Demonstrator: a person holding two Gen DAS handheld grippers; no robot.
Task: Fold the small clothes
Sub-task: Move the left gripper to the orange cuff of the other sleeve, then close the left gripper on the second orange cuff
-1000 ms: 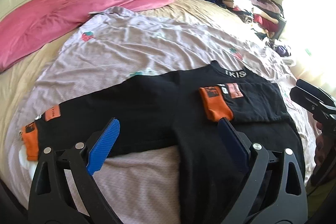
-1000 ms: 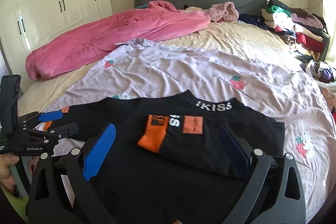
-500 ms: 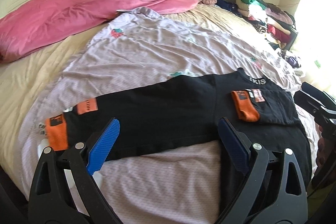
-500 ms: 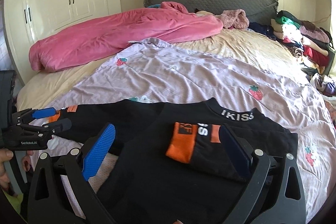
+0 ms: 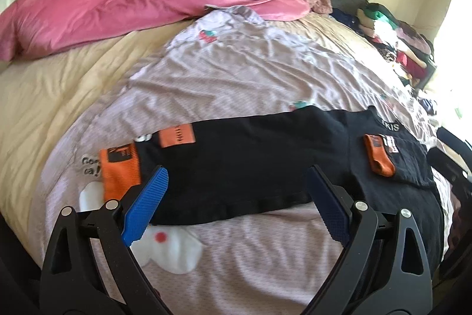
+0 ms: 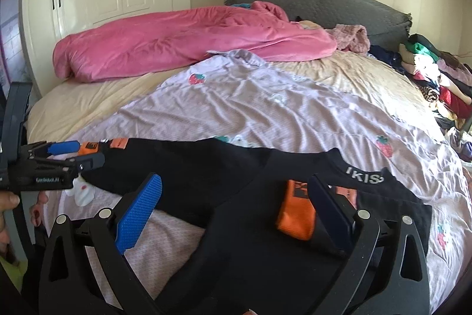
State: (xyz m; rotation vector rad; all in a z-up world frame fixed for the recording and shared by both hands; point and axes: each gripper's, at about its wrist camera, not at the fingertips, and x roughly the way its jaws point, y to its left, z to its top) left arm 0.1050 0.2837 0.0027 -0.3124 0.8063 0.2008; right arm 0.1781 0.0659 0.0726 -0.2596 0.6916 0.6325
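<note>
The left gripper (image 5: pixel 236 202) is held spread wide above the outstretched left sleeve (image 5: pixel 236 149) of the black top (image 6: pixel 244 241), which is laid near on the lilac sheet (image 6: pixel 265 105). The right gripper (image 6: pixel 233 214) is likewise spread, empty, over the folded right sleeve (image 6: pixel 298 214).

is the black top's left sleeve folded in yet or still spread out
Spread out. The left sleeve lies straight across the lilac sheet, its orange cuff far from the body; the other cuff already lies folded onto the chest.
</note>
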